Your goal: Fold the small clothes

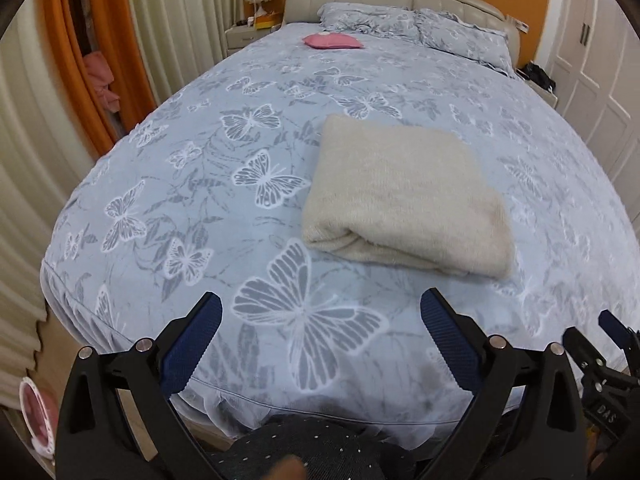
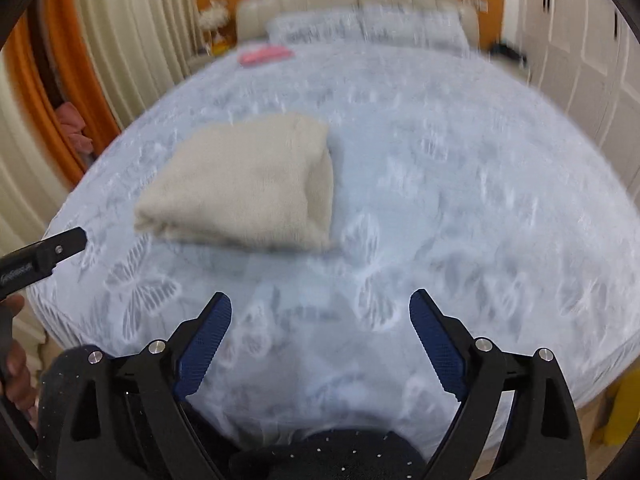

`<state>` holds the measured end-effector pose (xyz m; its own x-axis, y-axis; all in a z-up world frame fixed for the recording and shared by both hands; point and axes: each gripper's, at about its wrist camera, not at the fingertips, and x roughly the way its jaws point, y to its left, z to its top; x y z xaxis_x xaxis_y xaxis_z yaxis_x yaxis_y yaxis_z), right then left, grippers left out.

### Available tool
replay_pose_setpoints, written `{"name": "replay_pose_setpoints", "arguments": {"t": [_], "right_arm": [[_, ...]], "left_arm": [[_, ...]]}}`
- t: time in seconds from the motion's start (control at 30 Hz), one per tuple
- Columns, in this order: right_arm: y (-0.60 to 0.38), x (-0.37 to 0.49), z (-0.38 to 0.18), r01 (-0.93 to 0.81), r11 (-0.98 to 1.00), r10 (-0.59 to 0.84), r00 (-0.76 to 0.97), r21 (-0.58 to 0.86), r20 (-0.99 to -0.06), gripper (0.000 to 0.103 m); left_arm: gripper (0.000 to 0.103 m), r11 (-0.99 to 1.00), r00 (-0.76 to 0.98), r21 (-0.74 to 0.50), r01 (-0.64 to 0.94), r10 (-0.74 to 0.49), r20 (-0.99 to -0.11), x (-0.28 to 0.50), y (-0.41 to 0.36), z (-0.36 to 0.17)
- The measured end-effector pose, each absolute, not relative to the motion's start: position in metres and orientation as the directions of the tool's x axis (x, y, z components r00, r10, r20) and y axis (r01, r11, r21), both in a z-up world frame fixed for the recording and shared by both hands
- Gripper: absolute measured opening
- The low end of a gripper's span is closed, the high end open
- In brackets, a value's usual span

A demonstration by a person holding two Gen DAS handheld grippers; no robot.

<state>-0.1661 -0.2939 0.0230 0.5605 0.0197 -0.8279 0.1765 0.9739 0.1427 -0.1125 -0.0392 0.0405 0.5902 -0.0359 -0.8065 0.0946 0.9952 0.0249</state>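
The cream knitted garment point(image 1: 404, 196) lies folded into a thick, roughly square bundle on the butterfly-print bed cover point(image 1: 200, 184), towards the near end of the bed, with its rounded fold edges facing the foot. It looks finished, so I'd judge the step in hand to be letting go and backing off. To do that well, both tools should come straight away without brushing the top layer, and if the loose lip at the near left corner bothers anyone, a light press there would do better than a fresh grab.

The left tongs point(image 1: 320, 320) stand wide apart with nothing between them, clear of the bundle. The right tongs point(image 2: 320, 320) are likewise spread wide and empty, above bare cover.

The right wrist view is badly smeared, so the garment's edges point(image 2: 244, 184) read only as a soft shape there. Its far side and underside are hidden, and I can't tell what kind of garment it is. A small pink item point(image 1: 332, 40) near the pillows point(image 1: 400, 20) is too distant to identify.
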Motion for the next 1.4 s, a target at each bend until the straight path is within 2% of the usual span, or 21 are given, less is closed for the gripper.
{"name": "replay_pose_setpoints", "arguments": {"t": [0.1,0.23,0.8,0.97,1.1,1.4], "right_arm": [[-0.311,-0.167,0.021,0.247,0.933,0.086,0.557,0.264,-0.826,0.088],[-0.325,-0.172,0.016,0.328,0.886,0.099,0.555,0.327,-0.826,0.088],[-0.296,-0.176,0.033,0.259,0.952,-0.021,0.585,0.163,-0.811,0.088],[-0.293,-0.176,0.034,0.254,0.955,-0.026,0.582,0.151,-0.813,0.088],[-0.29,-0.175,0.033,0.254,0.957,-0.033,0.579,0.142,-0.814,0.088],[-0.286,-0.175,0.031,0.237,0.964,-0.039,0.573,0.12,-0.819,0.088]], "left_arm": [[0.097,0.991,0.594,0.061,0.121,-0.023,-0.804,-0.124,-0.047,0.03],[0.097,0.987,0.609,0.081,0.137,-0.02,-0.793,-0.129,-0.051,0.035],[0.097,0.993,0.569,0.032,0.112,-0.038,-0.821,-0.124,-0.044,0.029],[0.097,0.993,0.55,0.003,0.114,-0.06,-0.833,-0.122,-0.041,0.026],[0.098,0.996,0.572,0.038,0.083,-0.016,-0.82,-0.125,-0.04,0.029],[0.097,0.995,0.58,0.04,0.09,-0.02,-0.814,-0.125,-0.04,0.03]]}}
